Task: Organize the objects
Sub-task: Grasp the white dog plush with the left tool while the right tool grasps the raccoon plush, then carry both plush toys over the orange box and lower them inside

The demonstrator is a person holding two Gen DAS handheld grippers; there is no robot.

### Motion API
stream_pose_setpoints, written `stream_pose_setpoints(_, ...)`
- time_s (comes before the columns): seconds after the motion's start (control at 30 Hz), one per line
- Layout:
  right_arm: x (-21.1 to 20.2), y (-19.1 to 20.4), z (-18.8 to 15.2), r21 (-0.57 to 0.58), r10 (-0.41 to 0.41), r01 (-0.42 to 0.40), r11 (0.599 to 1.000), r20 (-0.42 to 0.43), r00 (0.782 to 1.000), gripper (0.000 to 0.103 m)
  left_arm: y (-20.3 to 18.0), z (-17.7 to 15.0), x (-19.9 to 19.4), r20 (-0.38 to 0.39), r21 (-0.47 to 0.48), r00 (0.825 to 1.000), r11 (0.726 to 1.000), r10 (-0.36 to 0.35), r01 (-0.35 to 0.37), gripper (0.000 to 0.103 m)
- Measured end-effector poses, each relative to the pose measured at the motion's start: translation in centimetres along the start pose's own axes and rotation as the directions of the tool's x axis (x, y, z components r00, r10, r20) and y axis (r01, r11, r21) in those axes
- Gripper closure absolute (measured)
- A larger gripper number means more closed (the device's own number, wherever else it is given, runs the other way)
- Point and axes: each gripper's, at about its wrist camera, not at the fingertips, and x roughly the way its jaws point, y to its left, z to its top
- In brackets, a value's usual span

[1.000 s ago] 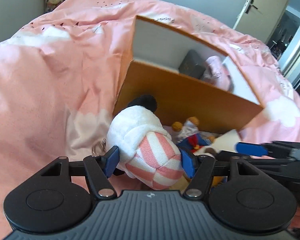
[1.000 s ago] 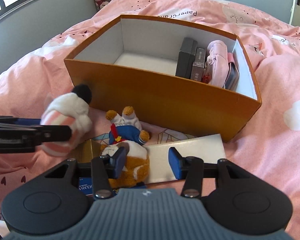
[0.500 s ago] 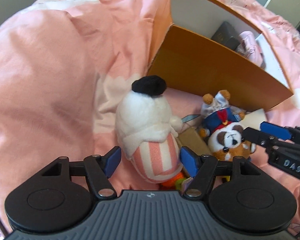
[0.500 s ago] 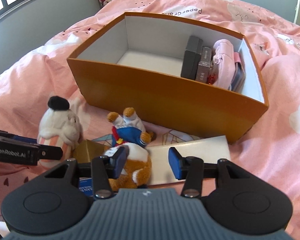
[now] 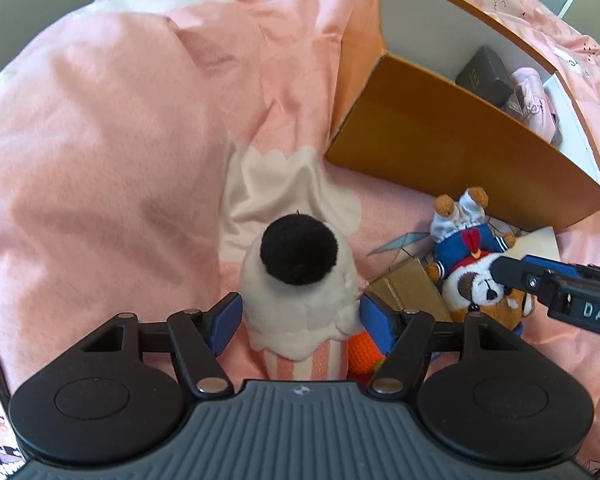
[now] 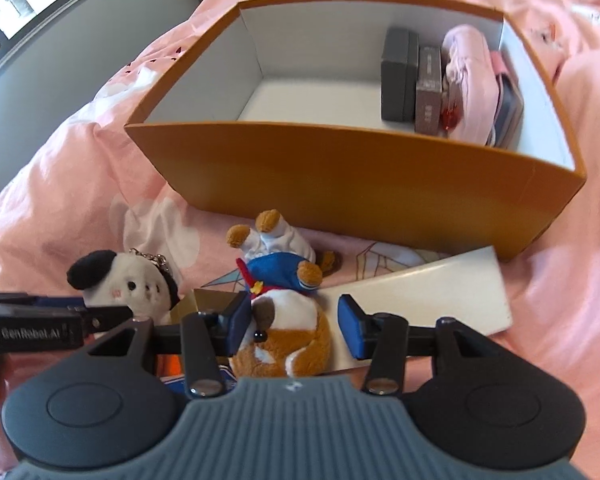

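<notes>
A white plush (image 5: 300, 288) with a black cap and a pink-striped body stands on the pink bedding. My left gripper (image 5: 300, 316) points down over it, open, with a pad on each side and a thin gap to each. In the right wrist view the same plush (image 6: 136, 284) shows its face and a keychain. A brown-and-white dog plush (image 6: 284, 320) in a blue sailor suit lies head toward me. My right gripper (image 6: 294, 318) is open around its head; the left pad is close to it, the right pad stands clear. The orange box (image 6: 340, 176) lies just beyond.
Inside the box, at its right end, stand grey boxes (image 6: 398, 76) and a pink pouch (image 6: 468, 80); the left part shows bare white floor. A flat white card (image 6: 440, 292), a gold box (image 5: 412, 292) and an orange item (image 5: 362, 354) lie around the plushes.
The left gripper held the white plush up, then set it on the bedding and opened off it, tilting downward. The right gripper moved forward over the dog plush.
</notes>
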Motion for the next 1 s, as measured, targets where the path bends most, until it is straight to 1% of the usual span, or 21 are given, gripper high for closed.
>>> stream_pose_setpoints(0.1,0.5,0.0,0.2,0.014,0.02,-0.019,1.0,-0.015,1.0,0.051,-0.9,-0.3,0.1,0.007,0.028,1.0,0.999,0.019,-0.019,0.021)
stream_pose_setpoints(0.2,1.0,0.1,0.2,0.024,0.049,-0.048,0.999,-0.038,0.998,0.048,-1.9,-0.8,0.7,0.021,0.093,0.999,0.994,0.047,-0.048,0.017)
stream_pose_setpoints(0.27,1.1,0.1,0.1,0.018,0.05,-0.049,0.999,-0.037,0.998,0.047,-2.4,-1.2,1.0,0.032,0.125,0.997,0.99,0.066,-0.07,0.016)
stream_pose_setpoints(0.37,1.3,-0.1,0.1,0.027,0.057,-0.056,0.998,-0.045,0.997,0.046,-2.7,-1.4,1.9,0.048,0.136,0.994,0.985,0.101,-0.106,0.015)
stream_pose_setpoints(0.43,1.5,-0.2,0.0,0.032,0.064,-0.062,0.998,-0.048,0.997,0.045,-2.4,-1.4,2.7,0.051,0.125,0.991,0.984,0.121,-0.127,0.017)
stream_pose_setpoints(0.5,1.6,-0.4,-0.1,0.033,0.07,-0.068,0.997,-0.05,0.996,0.044,-2.0,-1.5,3.1,0.055,0.111,0.99,0.984,0.132,-0.137,0.024)
stream_pose_setpoints(0.63,1.5,-0.3,-0.4,0.023,0.071,-0.07,0.997,-0.064,0.995,0.043,-1.1,-1.5,2.8,0.064,0.081,0.993,0.991,0.103,-0.108,0.026)
stream_pose_setpoints(0.8,1.4,0.8,-0.9,-0.071,0.044,-0.05,0.996,-0.08,0.996,0.036,-0.6,-1.5,2.6,0.075,0.069,0.994,0.994,0.083,-0.088,0.029)
stream_pose_setpoints(0.87,1.6,1.2,-1.2,-0.102,0.019,-0.027,0.994,-0.075,0.997,0.037,-0.4,-1.6,2.3,0.083,0.063,0.994,0.995,0.073,-0.078,0.03)
stream_pose_setpoints(0.93,1.7,1.2,-1.4,-0.114,0.009,-0.018,0.993,-0.075,0.997,0.042,-0.2,-1.7,1.9,0.093,0.067,0.994,0.995,0.064,-0.07,0.031)
stream_pose_setpoints(1.0,1.6,1.2,-1.5,-0.119,0.012,-0.02,0.993,-0.068,0.998,0.045,-0.1,-1.8,1.4,0.103,0.076,0.993,0.995,0.055,-0.063,0.032)
